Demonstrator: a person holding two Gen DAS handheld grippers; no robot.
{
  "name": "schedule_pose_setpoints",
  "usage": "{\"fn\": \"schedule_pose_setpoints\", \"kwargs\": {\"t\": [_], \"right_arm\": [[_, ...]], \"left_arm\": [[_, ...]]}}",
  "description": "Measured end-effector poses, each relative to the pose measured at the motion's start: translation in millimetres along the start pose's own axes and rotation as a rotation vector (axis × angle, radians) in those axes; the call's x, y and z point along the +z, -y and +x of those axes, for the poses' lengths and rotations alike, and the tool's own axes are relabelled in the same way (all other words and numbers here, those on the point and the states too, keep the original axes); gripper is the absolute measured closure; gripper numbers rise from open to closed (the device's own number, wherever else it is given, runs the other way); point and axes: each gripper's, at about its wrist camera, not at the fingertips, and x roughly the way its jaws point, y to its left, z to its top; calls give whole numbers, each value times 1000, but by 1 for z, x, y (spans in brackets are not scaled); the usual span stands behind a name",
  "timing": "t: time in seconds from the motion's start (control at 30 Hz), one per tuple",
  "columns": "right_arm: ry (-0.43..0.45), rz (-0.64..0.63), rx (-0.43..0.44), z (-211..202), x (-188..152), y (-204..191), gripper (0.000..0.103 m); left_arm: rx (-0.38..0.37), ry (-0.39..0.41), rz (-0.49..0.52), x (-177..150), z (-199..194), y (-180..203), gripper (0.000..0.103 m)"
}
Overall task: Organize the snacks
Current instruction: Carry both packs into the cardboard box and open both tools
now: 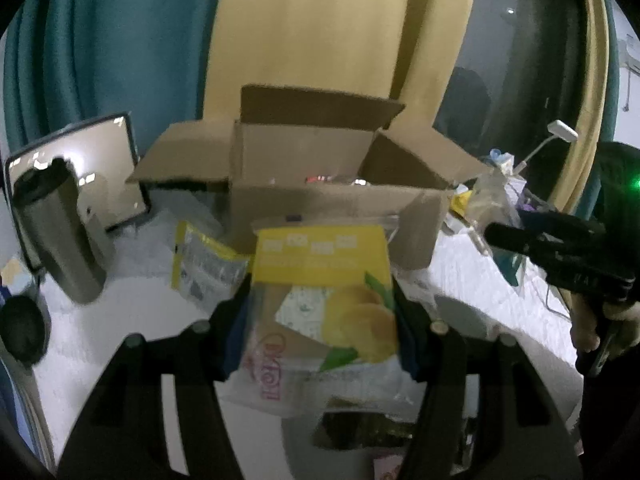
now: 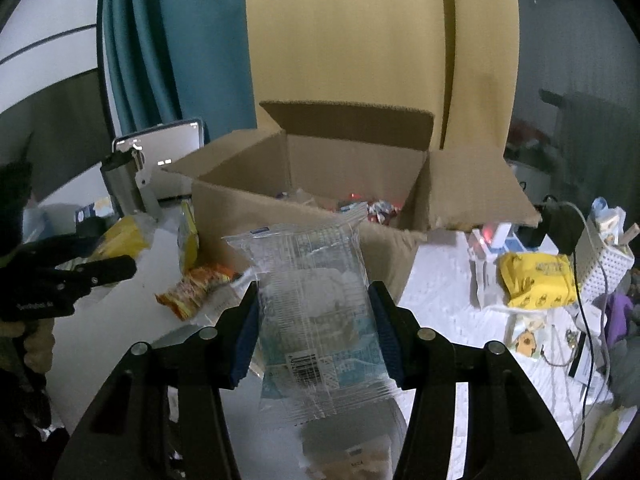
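Curtains: a teal curtain hangs beside a yellow curtain.
Left of table: a steel tumbler stands before a tablet.
Right of table: a white perforated basket, a dark cable.

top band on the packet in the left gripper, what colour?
Yellow, with small white label boxes, on the snack packet held in the left gripper. Clearest in the left wrist view.

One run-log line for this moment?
left gripper: shut on yellow snack bag | right gripper: shut on clear snack pack | cardboard box: open, ahead
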Motion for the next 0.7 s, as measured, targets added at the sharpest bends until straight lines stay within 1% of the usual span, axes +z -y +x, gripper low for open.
{"fn": "schedule_pose_setpoints", "kwargs": {"t": [0.3,0.7], "right_arm": [[19,4,-19,4,19,1,48],[41,14,-41,26,48,12,48]], "left_arm": [[-33,52,48,35,9,1,42],[-48,98,94,79,41,-3,42]]}}
